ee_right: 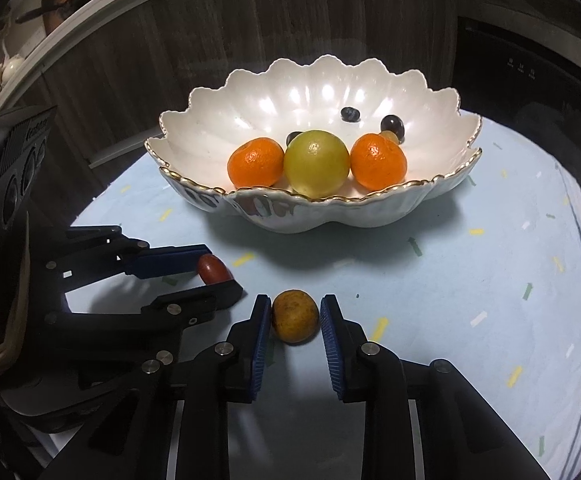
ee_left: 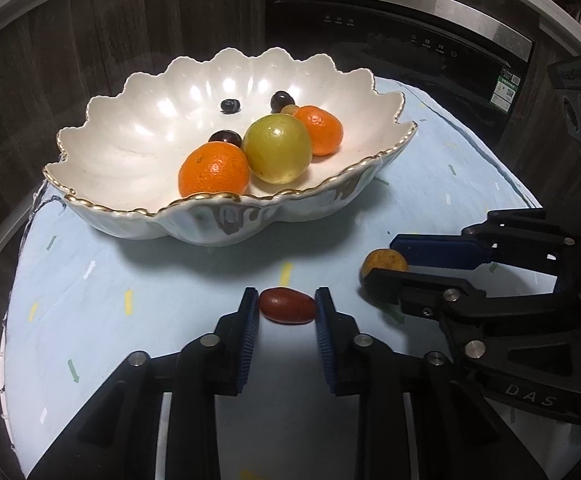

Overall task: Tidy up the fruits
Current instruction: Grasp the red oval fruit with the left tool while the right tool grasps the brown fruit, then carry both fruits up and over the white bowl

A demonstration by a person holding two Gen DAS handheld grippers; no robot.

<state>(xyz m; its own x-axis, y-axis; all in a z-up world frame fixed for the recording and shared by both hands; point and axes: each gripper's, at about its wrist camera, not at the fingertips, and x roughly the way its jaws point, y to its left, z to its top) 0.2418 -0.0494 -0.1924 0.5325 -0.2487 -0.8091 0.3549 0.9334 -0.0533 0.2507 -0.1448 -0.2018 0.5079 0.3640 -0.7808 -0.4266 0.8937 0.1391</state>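
Left wrist view
Left gripper (ee_left: 287, 307): fingers straddle the red oval fruit (ee_left: 287, 311), pads at or almost at its two ends; whether they already pinch cannot be told.
Fruit axis: long axis runs side to side, from one pad to the other, so the grip would be end to end.
Fruit place: on the pale blue cloth (ee_left: 130, 272) of the worktop, in front of the scalloped bowl (ee_left: 138, 128).
Right gripper (ee_left: 382, 264): comes in from the right around the brownish-yellow round fruit (ee_left: 384, 263).

Right wrist view
Right gripper (ee_right: 295, 316): fingers flank the brownish-yellow round fruit (ee_right: 294, 316), left pad about touching, a slim gap at the right pad; likely not yet clenched.
Fruit shape: near round, no clear long axis.
Bowl (ee_right: 250, 92): holds two oranges, a green-yellow fruit and small dark fruits; probably where both loose fruits belong.
Left gripper (ee_right: 212, 274): fingers lie either side of the red oval fruit (ee_right: 214, 271).
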